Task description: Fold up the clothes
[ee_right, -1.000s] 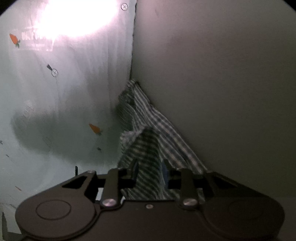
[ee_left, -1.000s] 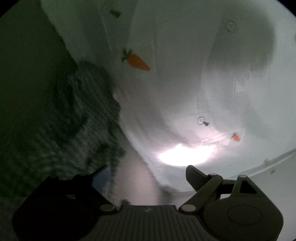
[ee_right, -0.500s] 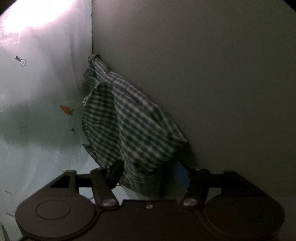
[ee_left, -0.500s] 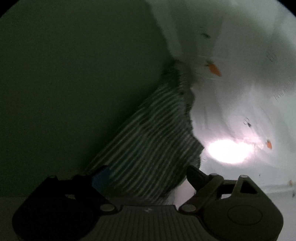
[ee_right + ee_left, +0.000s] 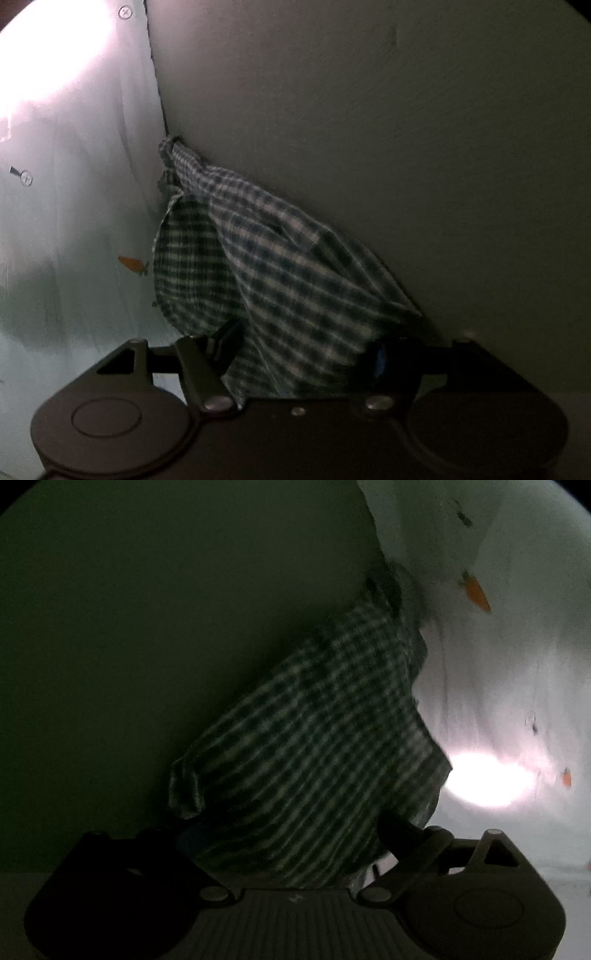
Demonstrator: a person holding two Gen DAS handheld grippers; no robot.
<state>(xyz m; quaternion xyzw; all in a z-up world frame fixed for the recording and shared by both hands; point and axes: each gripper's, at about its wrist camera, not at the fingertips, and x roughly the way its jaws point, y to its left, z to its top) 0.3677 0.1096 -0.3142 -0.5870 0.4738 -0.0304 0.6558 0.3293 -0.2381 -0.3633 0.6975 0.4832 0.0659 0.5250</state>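
Right wrist | checked cloth (image 5: 280,288) bunched between tongs (image 5: 306,354) | spread

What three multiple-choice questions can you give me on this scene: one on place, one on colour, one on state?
1. Where does the cloth lie?
A. In the middle of the sheet
B. Where the pale sheet meets the grey surface
C. On a hanger

2. What colour are the prints on the sheet?
A. Orange
B. Blue
C. Purple

3. What state is the cloth in?
A. Folded into a neat square
B. Rolled into a tube
C. Bunched and creased

Answers:
1. B: its checked fabric runs along the line between the two surfaces.
2. A: the small carrot shapes are orange.
3. C: it sits in loose, uneven folds.
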